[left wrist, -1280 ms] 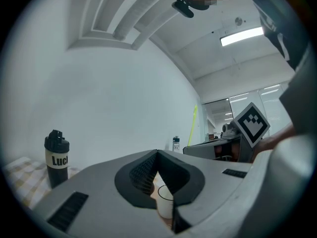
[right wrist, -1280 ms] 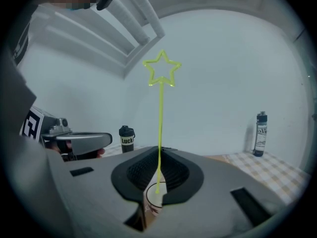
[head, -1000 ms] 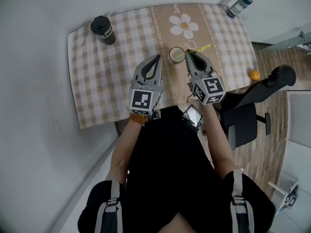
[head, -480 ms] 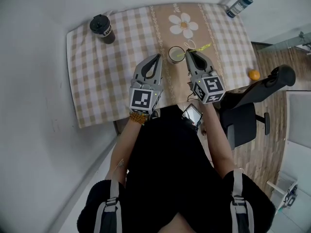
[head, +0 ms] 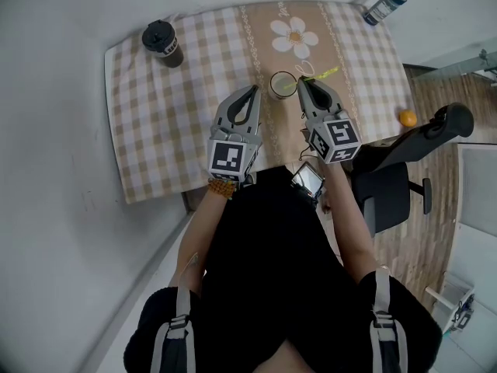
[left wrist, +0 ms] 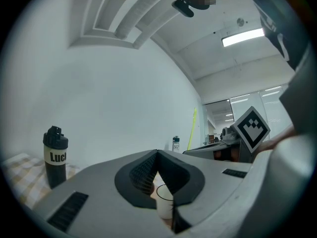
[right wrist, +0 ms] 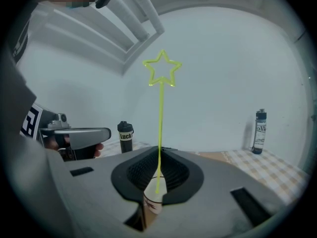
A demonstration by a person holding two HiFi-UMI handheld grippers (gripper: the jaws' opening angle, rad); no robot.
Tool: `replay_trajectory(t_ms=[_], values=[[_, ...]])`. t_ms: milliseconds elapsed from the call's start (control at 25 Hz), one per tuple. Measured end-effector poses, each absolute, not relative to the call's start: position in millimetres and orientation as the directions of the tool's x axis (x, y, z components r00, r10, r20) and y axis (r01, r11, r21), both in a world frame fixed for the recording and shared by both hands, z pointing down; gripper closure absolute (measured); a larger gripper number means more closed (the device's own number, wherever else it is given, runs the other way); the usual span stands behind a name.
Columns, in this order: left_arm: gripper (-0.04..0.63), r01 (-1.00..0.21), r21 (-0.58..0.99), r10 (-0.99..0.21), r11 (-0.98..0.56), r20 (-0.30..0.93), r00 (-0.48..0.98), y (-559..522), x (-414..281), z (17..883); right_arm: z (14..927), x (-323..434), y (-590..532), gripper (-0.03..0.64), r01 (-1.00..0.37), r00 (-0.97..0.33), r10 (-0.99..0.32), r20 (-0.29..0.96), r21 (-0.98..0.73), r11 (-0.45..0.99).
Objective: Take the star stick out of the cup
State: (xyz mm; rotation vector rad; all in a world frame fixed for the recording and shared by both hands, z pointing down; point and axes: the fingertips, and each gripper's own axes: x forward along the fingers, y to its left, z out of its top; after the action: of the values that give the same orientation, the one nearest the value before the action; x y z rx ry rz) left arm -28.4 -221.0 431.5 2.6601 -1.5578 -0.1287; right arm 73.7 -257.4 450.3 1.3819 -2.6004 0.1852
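A white cup [head: 281, 85] stands on the checked tablecloth [head: 194, 92], just beyond both grippers. The yellow-green star stick [head: 320, 75] leans from the cup towards the right. My right gripper [head: 301, 82] is at the cup's right side, shut on the stick's thin stem. In the right gripper view the star stick [right wrist: 160, 113] rises straight up from the right gripper [right wrist: 160, 152] to its star outline, and the cup [right wrist: 152, 202] shows low between the jaws. My left gripper [head: 252, 90] is shut and empty, left of the cup [left wrist: 163, 202].
A black tumbler [head: 161, 43] stands at the table's far left corner. A bottle [head: 383, 6] stands at the far right corner. An orange [head: 407, 118] lies on the wooden floor beside a black office chair [head: 411, 150] to the right.
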Motion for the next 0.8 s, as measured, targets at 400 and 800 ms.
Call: replay_trajectory(t_ms=[400, 800], values=[[0.591, -0.865, 0.1, -0.871, -0.491, -0.044, 0.489, -228.3, -27.0, 433.6, 454.3, 71.8, -263.5, 0.6, -0.826, -0.551, -0.799, 0.241, -0.018, 0.564], [0.591, -0.872, 0.102, -0.877, -0.48, -0.04, 0.478, -233.3, -29.8, 438.0, 455.6, 66.9, -267.4, 0.603, -0.816, -0.555, -0.795, 0.245, 0.021, 0.577]])
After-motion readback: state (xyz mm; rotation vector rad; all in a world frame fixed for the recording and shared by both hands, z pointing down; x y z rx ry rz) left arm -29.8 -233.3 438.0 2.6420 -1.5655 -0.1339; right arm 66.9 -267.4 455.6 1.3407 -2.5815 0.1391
